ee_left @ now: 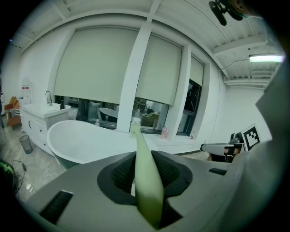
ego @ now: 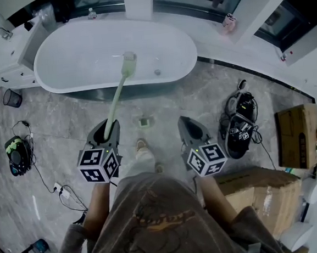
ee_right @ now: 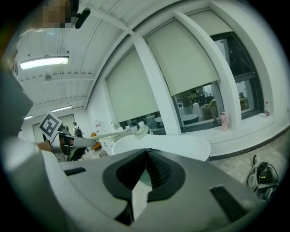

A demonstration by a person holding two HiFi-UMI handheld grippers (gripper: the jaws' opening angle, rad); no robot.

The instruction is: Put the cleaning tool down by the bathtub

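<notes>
Left tongs (ego: 106, 131): pinching the pale green brush (ego: 117, 94) low on its handle (ee_left: 146, 181), which runs straight out between the jaws.
Brush head (ego: 128, 62): far ahead of the left tongs, over the near rim of the bathtub (ego: 59, 60); I cannot tell whether it touches the tub.
Right tongs (ego: 191, 127): pressed together with nothing between them, level with the left tongs and off to their right, well apart from the brush.
Floor (ego: 162, 103): bare stone between both tongs and the tub's near side; a small square fitting (ego: 143, 121) lies just ahead, between the two tongs.
Cables (ego: 238, 124): a tangle to the right of the right tongs, clear of the likely landing spot.
Step in hand: judged as bringing the brush to a resting place beside the tub; it is not yet set down.
Doing it well: draw the head back off the rim first, then lower the left tongs forward and down so the head meets the floor before the handle. The long handle will lever about the pinch, so grip firmly until most of its length rests.
Release: spread the jaws only once the brush lies flat or leans steady against the tub wall, then pull straight back along the handle.
Risk: letting go early could let the head swing and slide away from the tub.
</notes>
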